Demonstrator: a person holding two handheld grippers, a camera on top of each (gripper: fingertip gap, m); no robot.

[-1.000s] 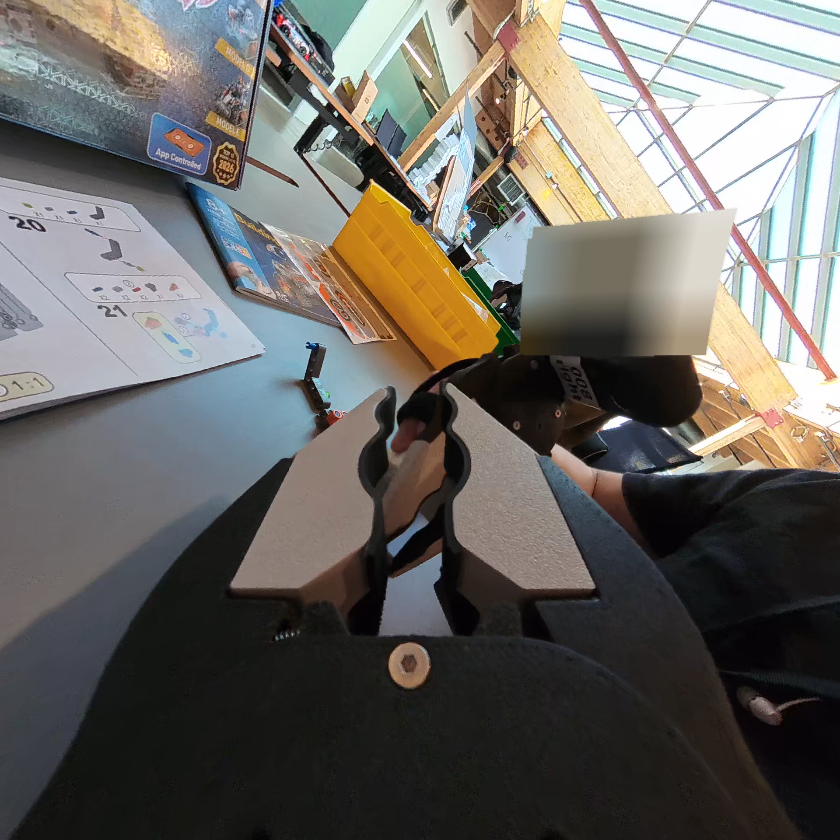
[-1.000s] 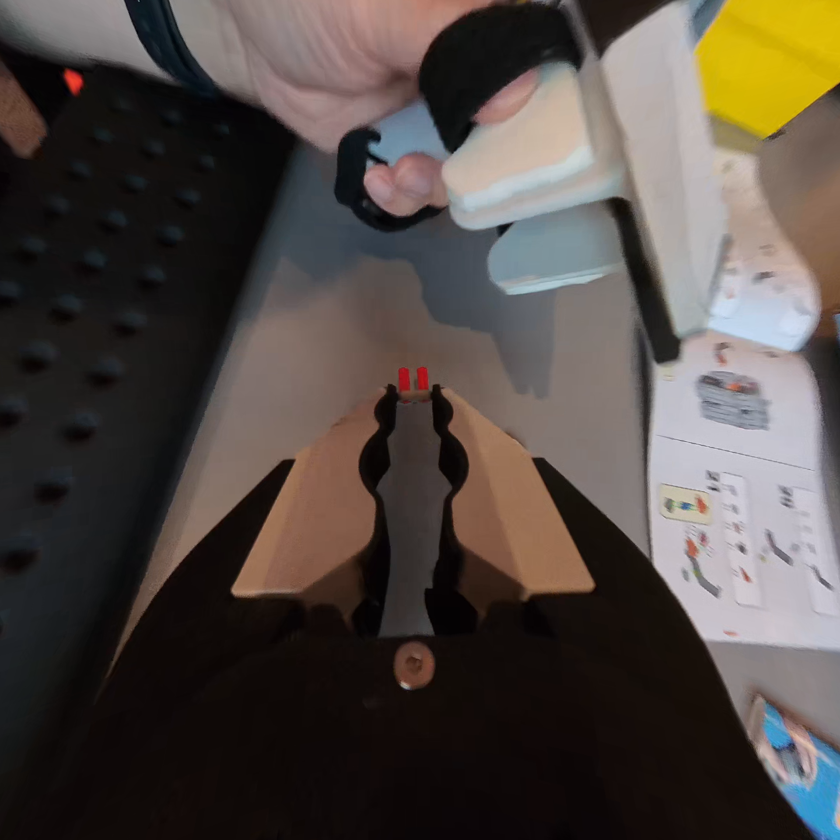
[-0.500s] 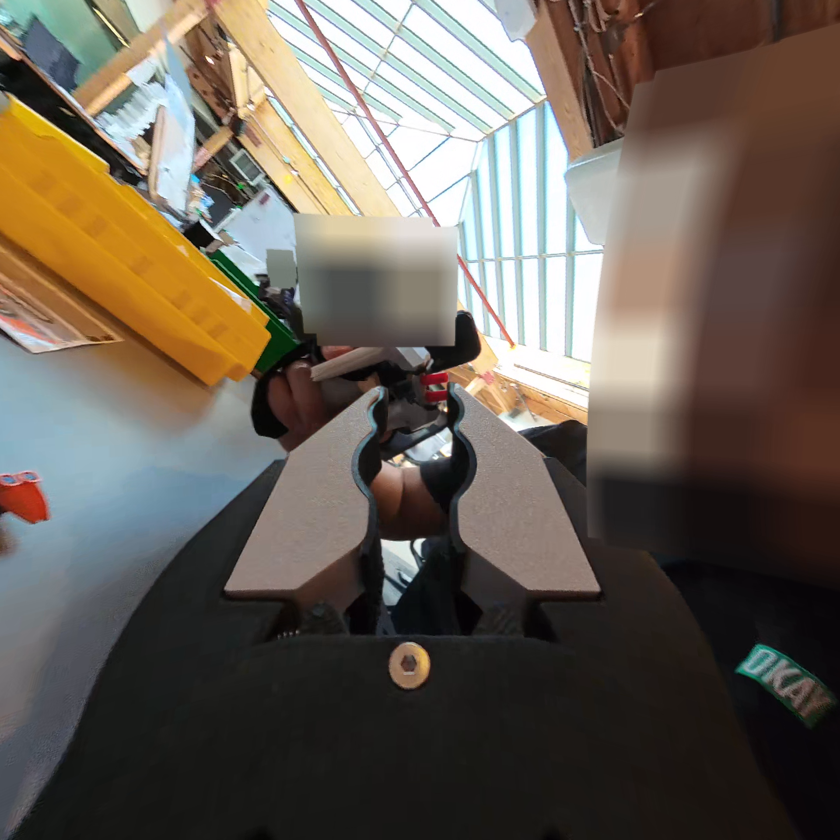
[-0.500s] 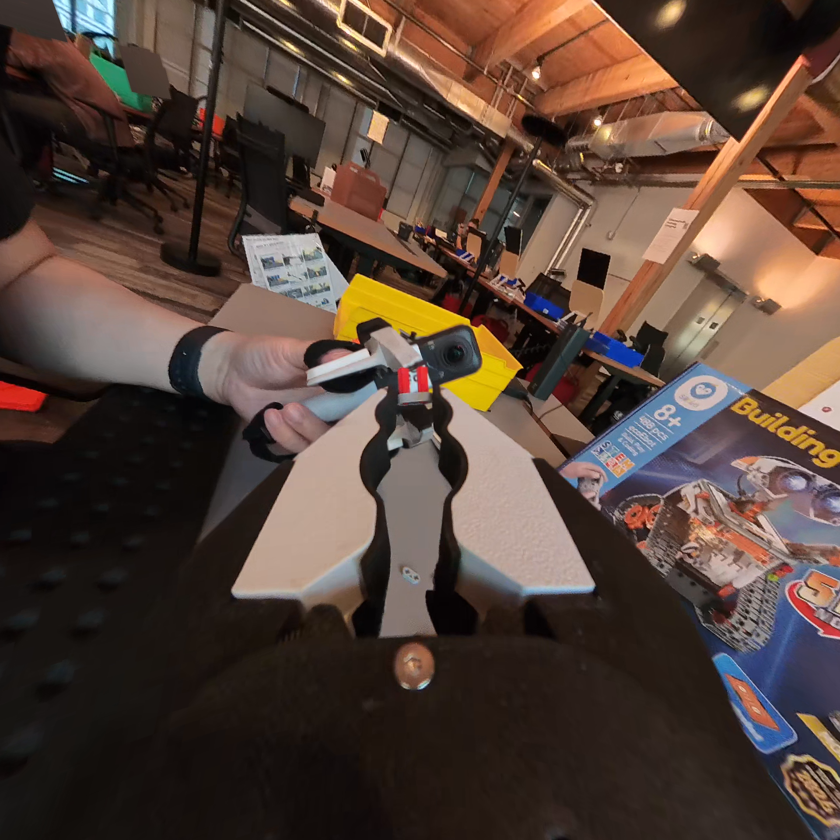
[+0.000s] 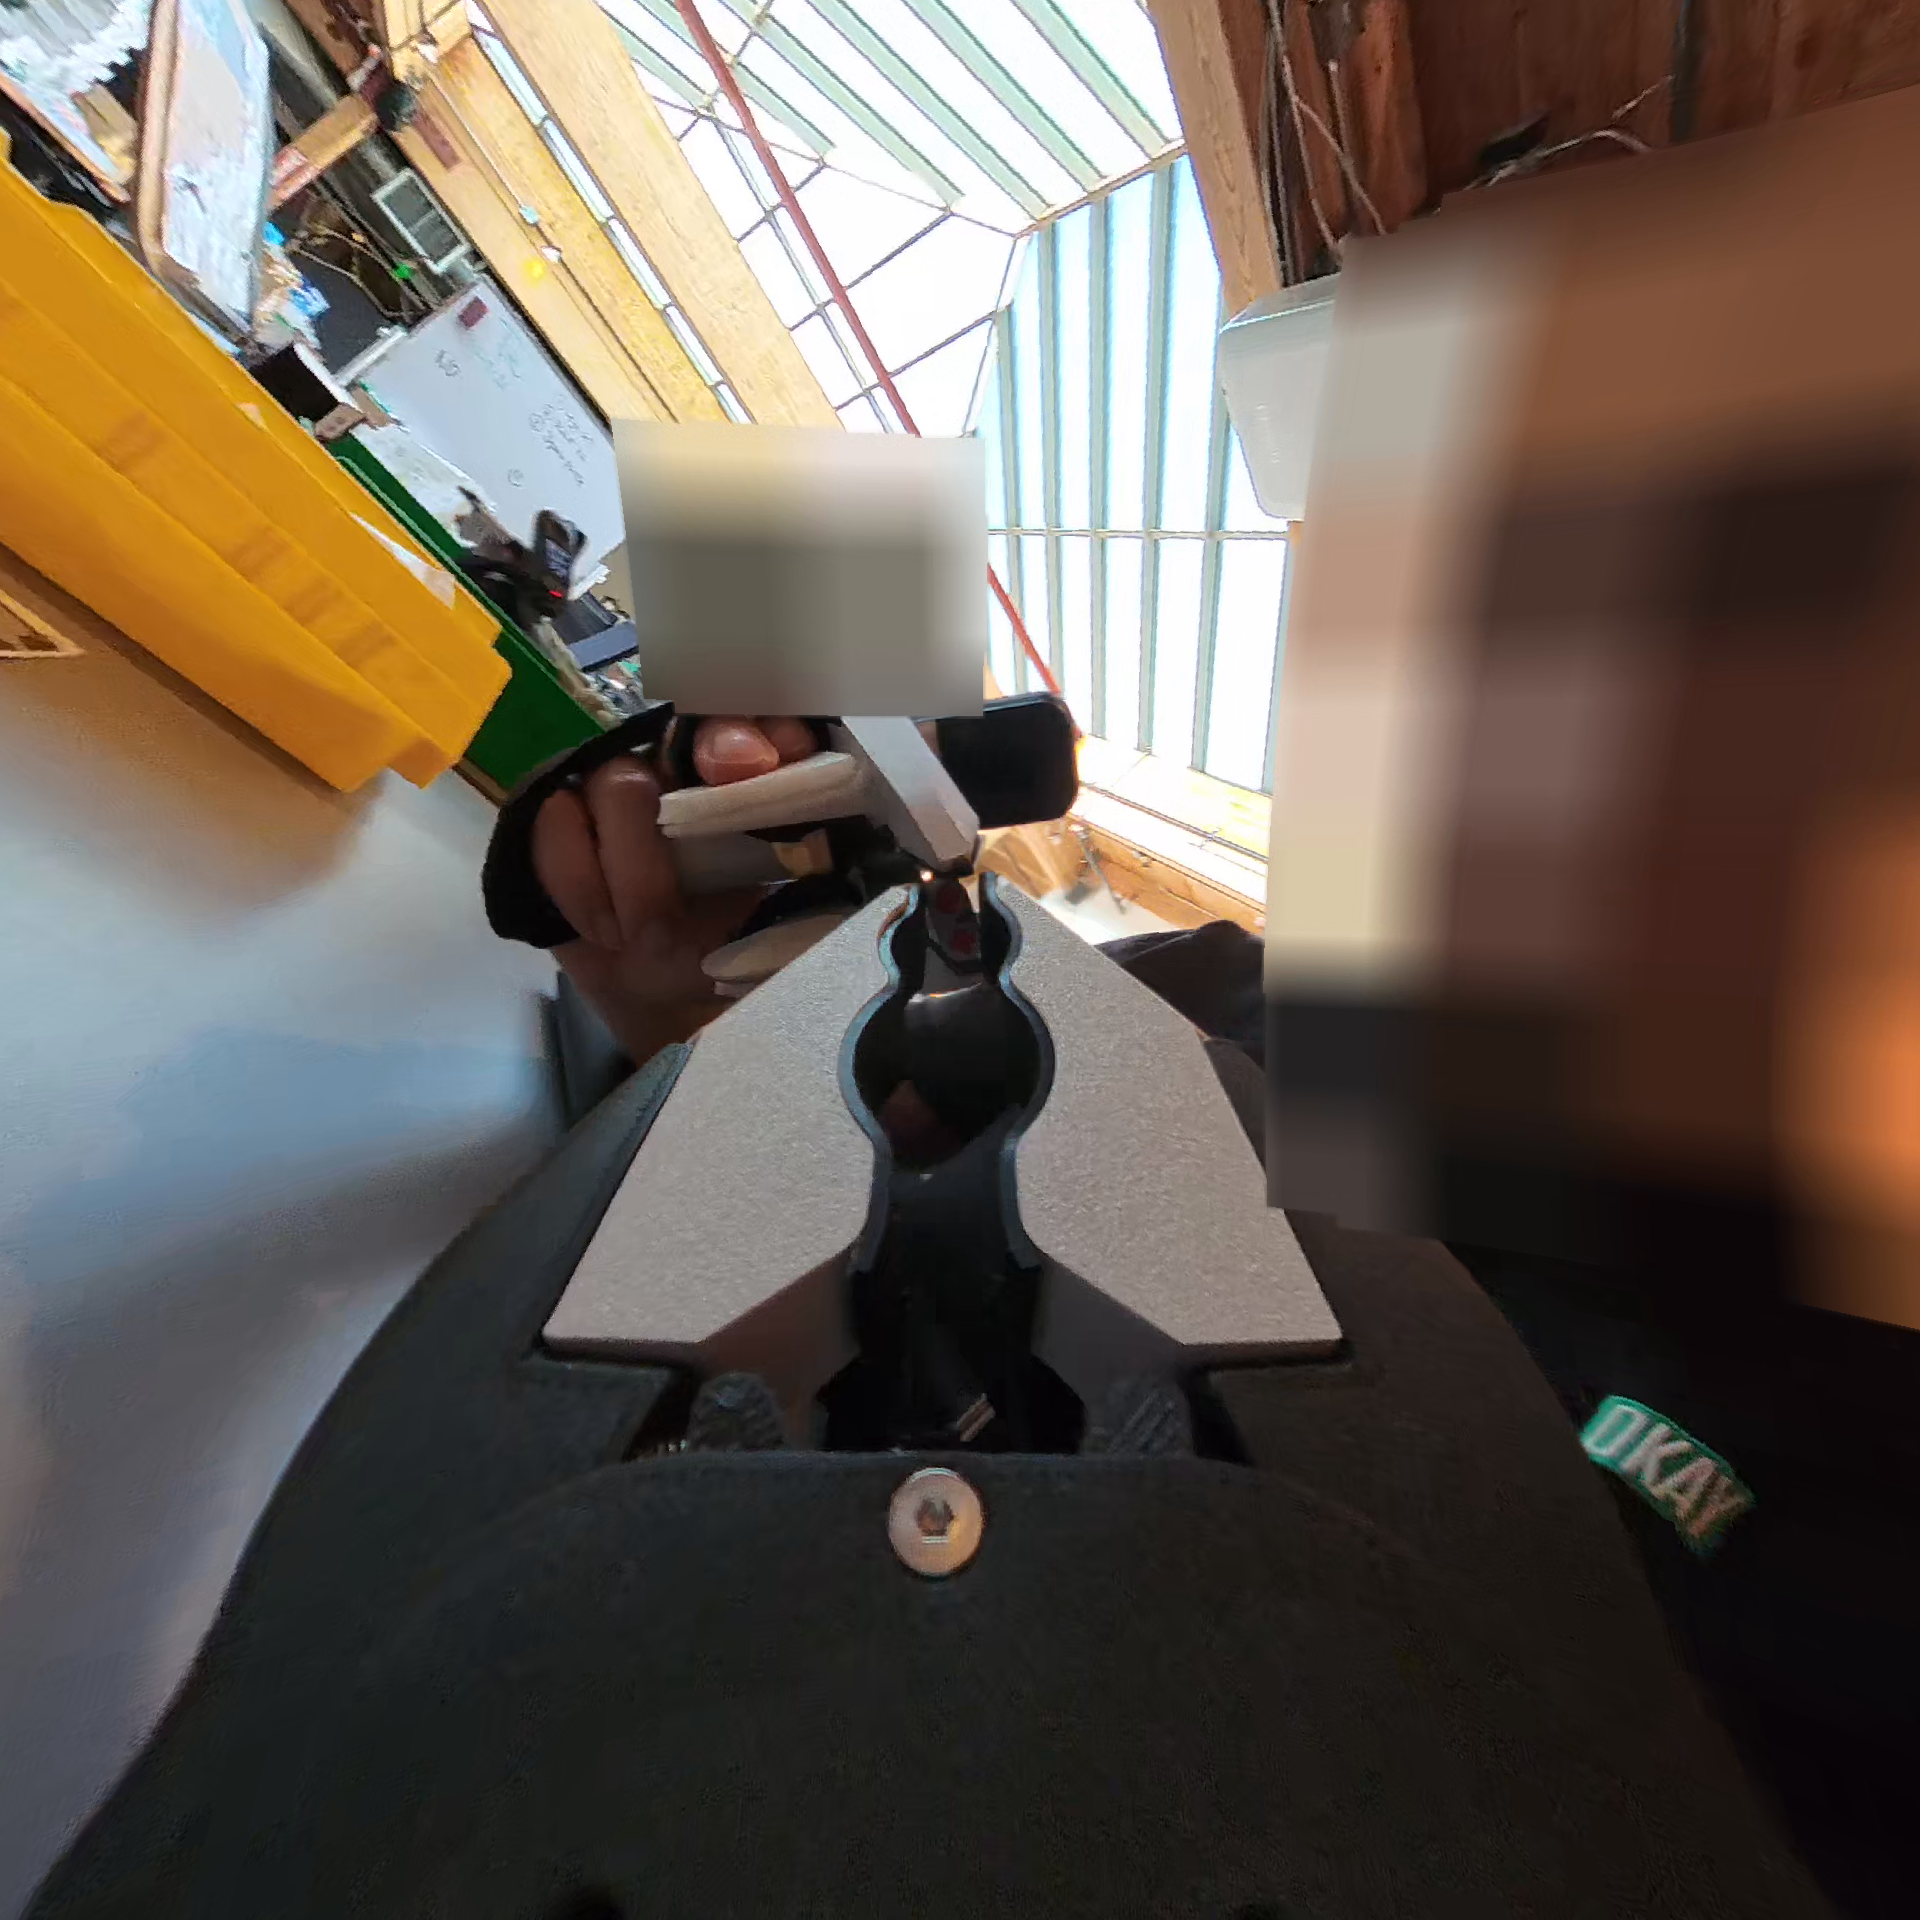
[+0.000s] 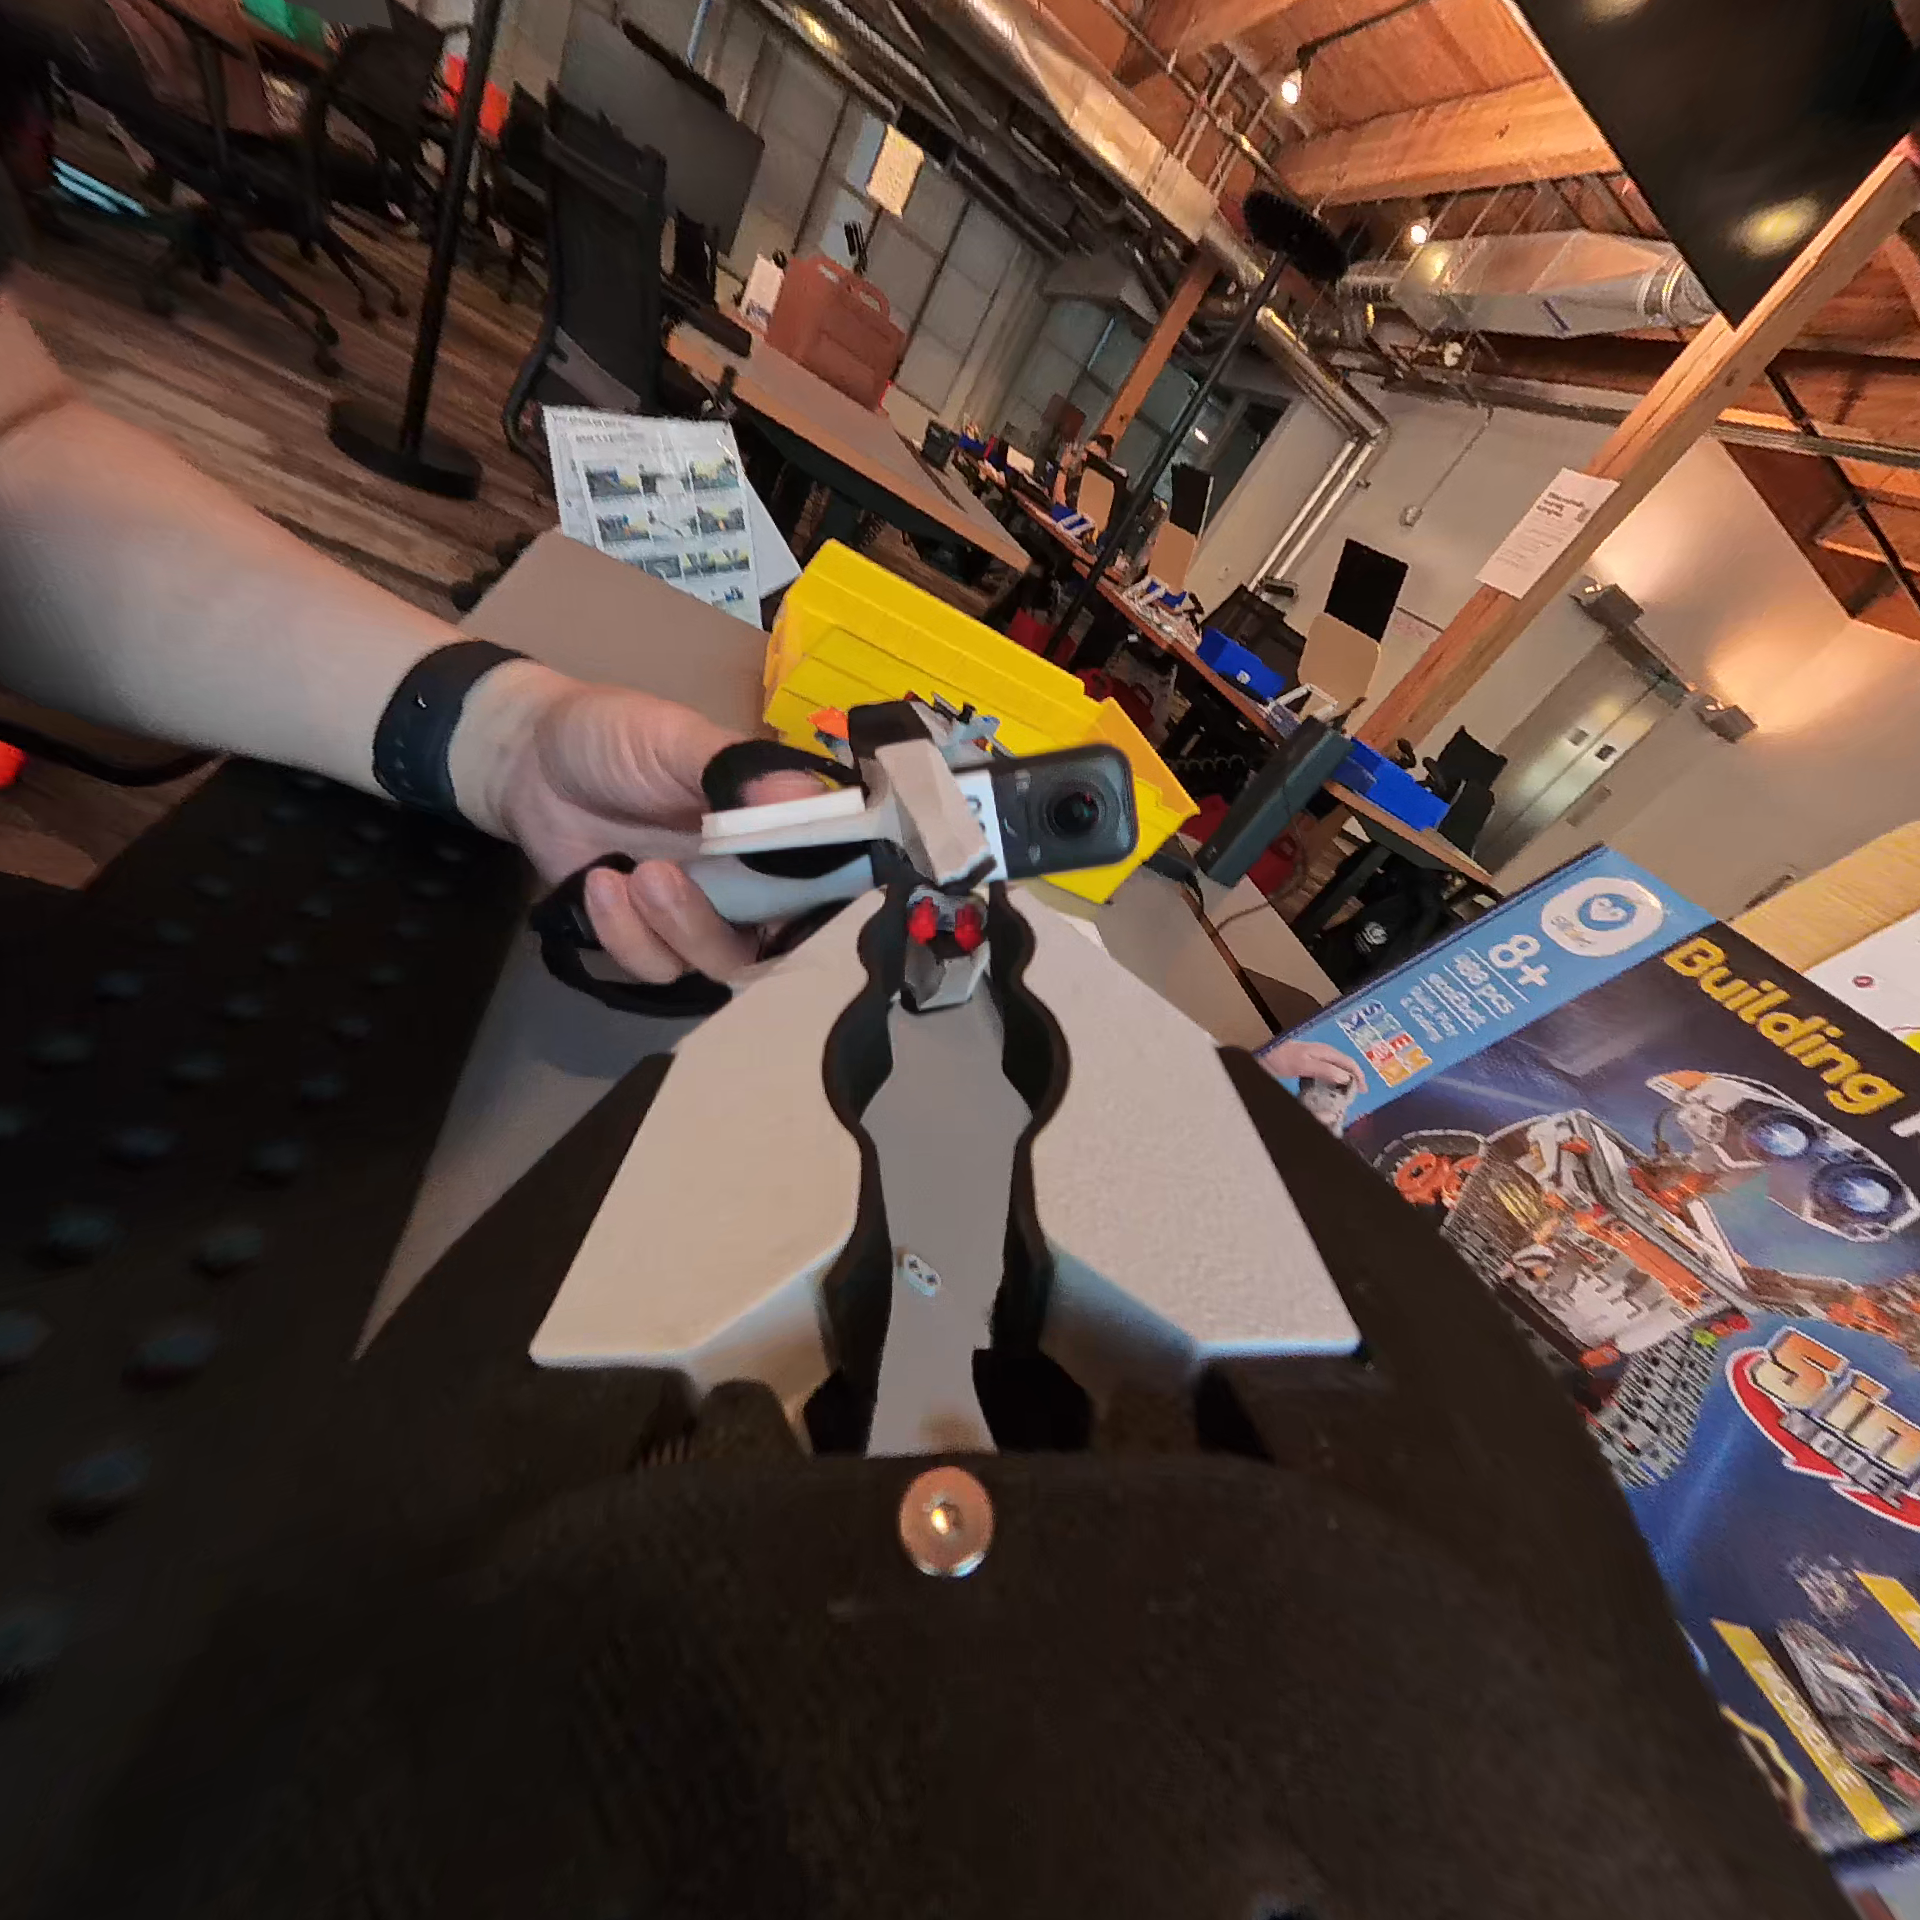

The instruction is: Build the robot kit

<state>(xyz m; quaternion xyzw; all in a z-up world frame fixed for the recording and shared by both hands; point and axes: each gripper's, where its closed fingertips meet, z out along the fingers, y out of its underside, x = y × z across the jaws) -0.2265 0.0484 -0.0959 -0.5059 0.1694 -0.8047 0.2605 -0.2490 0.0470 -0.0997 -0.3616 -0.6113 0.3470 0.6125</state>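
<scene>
Two handheld grippers meet tip to tip above a grey table (image 5: 187, 1018), each seen from its own camera.

In the right wrist view, the right gripper (image 6: 940, 935) fills the lower centre of the frame. Its jaws stand narrowly apart, pinching a small grey building-toy piece with two red studs (image 6: 940, 951) at the very tips. Just above and behind the tips, in the middle of the frame, a person's hand (image 6: 613, 800) with a dark wristband holds the left gripper (image 6: 935, 821), whose small black camera faces this view. A yellow bin (image 6: 935, 655) sits behind it, a little above centre. A blue building-set box (image 6: 1621, 1143) lies at the right edge. A black studded mat (image 6: 208, 1039) covers the left side.

In the left wrist view, the left gripper (image 5: 951, 925) also has its jaws drawn close, with the same red-studded piece (image 5: 954, 927) between the tips; whether they actually press on it cannot be told. The other hand (image 5: 613, 883) and the right gripper (image 5: 883, 790) sit just above the tips at centre. The yellow bin (image 5: 208, 561) is at the upper left.
</scene>
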